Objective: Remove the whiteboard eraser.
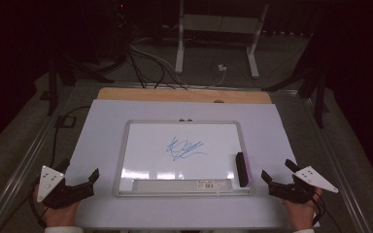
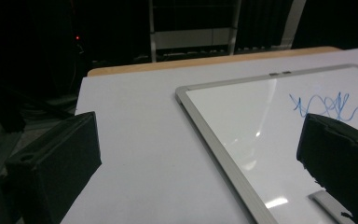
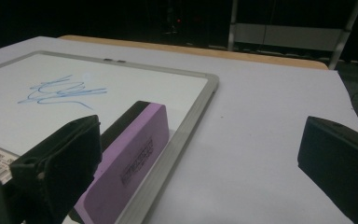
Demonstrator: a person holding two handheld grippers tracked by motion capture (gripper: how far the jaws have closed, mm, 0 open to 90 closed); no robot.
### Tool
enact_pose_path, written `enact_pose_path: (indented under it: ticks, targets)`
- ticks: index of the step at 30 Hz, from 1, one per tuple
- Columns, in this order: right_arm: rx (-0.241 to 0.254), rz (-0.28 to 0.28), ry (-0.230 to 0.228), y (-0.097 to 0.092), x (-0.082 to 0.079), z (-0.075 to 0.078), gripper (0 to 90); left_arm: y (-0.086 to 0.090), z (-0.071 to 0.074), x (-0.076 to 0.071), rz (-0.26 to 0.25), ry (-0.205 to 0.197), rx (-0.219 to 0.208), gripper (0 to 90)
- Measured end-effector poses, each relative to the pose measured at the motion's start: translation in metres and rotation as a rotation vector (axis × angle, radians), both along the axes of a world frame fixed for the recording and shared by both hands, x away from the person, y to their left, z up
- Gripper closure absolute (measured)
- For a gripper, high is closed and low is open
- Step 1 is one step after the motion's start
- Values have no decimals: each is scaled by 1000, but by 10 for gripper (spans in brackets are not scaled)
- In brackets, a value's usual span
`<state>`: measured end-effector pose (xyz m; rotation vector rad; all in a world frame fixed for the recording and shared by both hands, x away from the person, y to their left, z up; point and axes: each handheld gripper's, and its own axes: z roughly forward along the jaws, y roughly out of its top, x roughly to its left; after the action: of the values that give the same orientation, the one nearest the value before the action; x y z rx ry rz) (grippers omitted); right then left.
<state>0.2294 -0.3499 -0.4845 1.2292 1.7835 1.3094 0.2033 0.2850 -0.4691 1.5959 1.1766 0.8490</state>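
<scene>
A whiteboard with a silver frame lies flat in the middle of the pale worktop. A blue scribble sits near the centre of its writing surface. An eraser with a black top and a purple side rests on the board's right edge, just inside the frame, its long side running near to far. A narrow strip with a label lies along the board's near edge.

The left tongs rest at the near left of the worktop, just beside the board's near left corner. In the left gripper view the 2 black jaws stand wide apart with nothing between them, only bare worktop and the board's frame beyond.

The right tongs sit at the near right, close to the eraser but apart from it. In the right gripper view the jaws gape wide and hold nothing; the eraser lies just past the left jaw.
</scene>
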Motion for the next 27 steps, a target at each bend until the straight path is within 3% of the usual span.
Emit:
enact_pose_path:
  ticks: [6, 14, 27]
  targets:
    - [24, -18, 10, -5, 1, 1, 0, 1, 0, -1, 8, -11, -9, 4]
    - [62, -11, 16, -4, 6, 12, 0, -5, -5, 2, -6, 8, 3, 4]
    - [2, 63, 110, 19, 32, 24, 0, -9, -7, 1, -2, 2, 20, 4]
